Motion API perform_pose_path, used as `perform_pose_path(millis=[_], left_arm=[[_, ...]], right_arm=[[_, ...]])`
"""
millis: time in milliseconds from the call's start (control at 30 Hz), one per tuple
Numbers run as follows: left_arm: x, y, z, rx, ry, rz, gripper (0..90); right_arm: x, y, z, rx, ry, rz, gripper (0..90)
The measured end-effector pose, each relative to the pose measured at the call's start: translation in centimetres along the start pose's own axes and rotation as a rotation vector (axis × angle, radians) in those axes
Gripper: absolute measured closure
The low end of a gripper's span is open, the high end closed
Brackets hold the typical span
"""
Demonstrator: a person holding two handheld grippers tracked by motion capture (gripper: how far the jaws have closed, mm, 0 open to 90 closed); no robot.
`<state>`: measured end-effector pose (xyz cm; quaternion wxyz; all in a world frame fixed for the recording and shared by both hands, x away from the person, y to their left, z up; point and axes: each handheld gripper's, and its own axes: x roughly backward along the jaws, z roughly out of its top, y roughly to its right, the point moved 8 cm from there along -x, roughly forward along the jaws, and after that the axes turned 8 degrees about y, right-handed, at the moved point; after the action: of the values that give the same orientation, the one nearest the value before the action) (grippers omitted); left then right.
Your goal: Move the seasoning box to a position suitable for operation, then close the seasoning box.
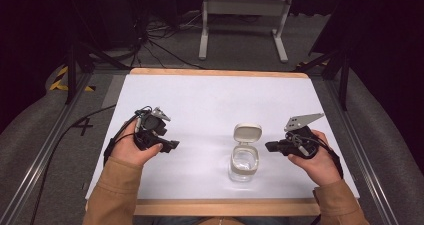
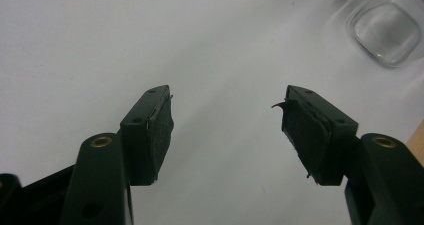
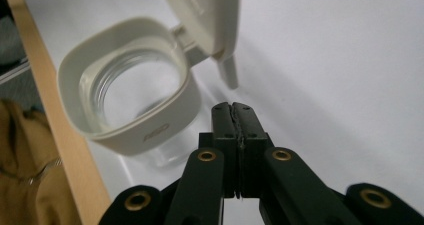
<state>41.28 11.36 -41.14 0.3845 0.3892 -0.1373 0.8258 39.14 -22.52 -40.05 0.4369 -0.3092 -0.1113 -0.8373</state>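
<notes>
Jar (image 1: 244,161) w/ flip lid (image 1: 247,133) up (empty inside, per right gripper view), left tongs (image 2: 227,122) wide apart, right tongs (image 3: 234,116) closed, holding nothing.

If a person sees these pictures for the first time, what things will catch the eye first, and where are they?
First, the clear glass jar with a cream square collar, standing on the white table near its front edge, with its hinged cream lid flipped open. On either side a hand holds black tongs: the left tongs open with nothing between the jaws, the right tongs shut with nothing in them, close beside the jar.
</notes>
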Motion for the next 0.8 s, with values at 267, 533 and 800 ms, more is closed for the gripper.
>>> perform_pose_path(millis=[267,533,800], left_arm=[[-0.3,0.1,0.1,0.004,0.011,0.005,37.5],[-0.2,0.1,-0.5,0.012,-0.007,0.009,37.5],[0.5,-0.2,-1.8,0.039,-0.006,0.034,37.5]], right_arm=[[1.0,0.9,1.0,-0.030,0.130,-0.042,89.9],[0.8,1.7,2.0,-0.052,0.217,-0.014,89.9],[-0.1,2.1,3.0,-0.044,0.237,0.014,89.8]])
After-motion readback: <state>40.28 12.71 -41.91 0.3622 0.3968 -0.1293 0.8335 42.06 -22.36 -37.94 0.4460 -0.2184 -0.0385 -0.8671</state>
